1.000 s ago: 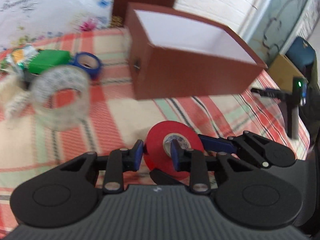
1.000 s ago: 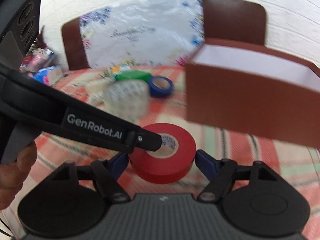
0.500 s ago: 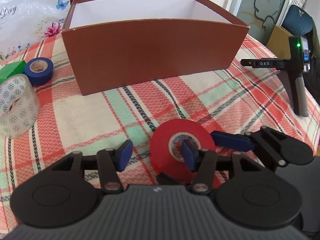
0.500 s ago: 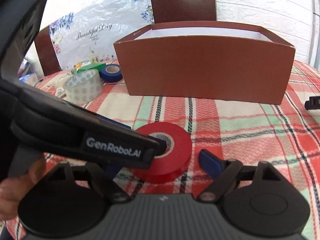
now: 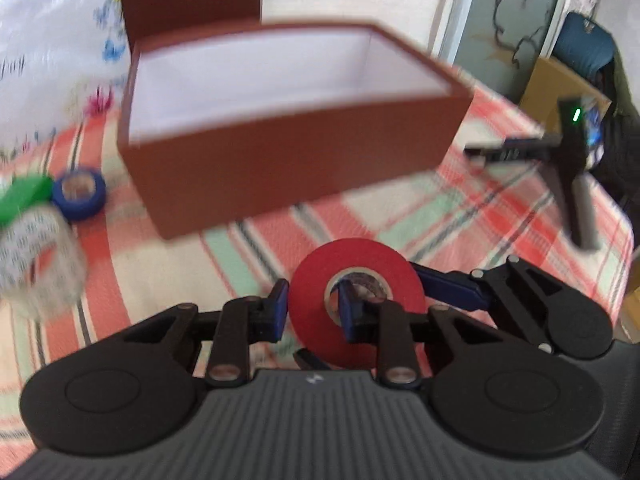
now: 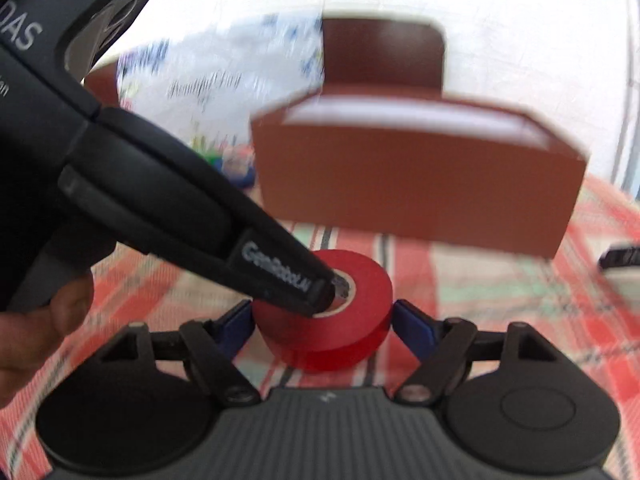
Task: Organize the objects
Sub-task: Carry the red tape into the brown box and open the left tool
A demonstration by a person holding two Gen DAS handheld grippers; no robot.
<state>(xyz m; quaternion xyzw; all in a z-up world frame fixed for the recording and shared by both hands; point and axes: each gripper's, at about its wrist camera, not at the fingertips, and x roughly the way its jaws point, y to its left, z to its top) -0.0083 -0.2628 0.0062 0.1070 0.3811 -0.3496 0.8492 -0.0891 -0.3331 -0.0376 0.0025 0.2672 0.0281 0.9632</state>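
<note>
A red tape roll [image 5: 360,256] sits tilted just above the plaid tablecloth [image 5: 460,216], in front of an open brown box [image 5: 300,168] with a white inside. My left gripper [image 5: 312,310] is closing on the roll's wall, one pad outside and one inside the core. In the right wrist view it comes in from the left, its tip in the core of the roll [image 6: 340,340]. My right gripper [image 6: 322,320] straddles the roll and is closing, its blue pads right at both sides. The blur hides whether they press. The box [image 6: 420,184] stands behind.
A blue tape roll [image 5: 80,196], a clear patterned tape roll [image 5: 36,256] and a green object [image 5: 24,196] lie left of the box. A black stand with a green light [image 5: 572,168] rises at the table's right edge. A brown chair [image 6: 384,52] stands behind the box. A hand [image 6: 48,320] holds the left gripper.
The left jaws, wide half a second ago, have closed on the roll's wall. The right jaws have narrowed around the roll. Both views have shifted and blurred, and the left one now looks into the box.
</note>
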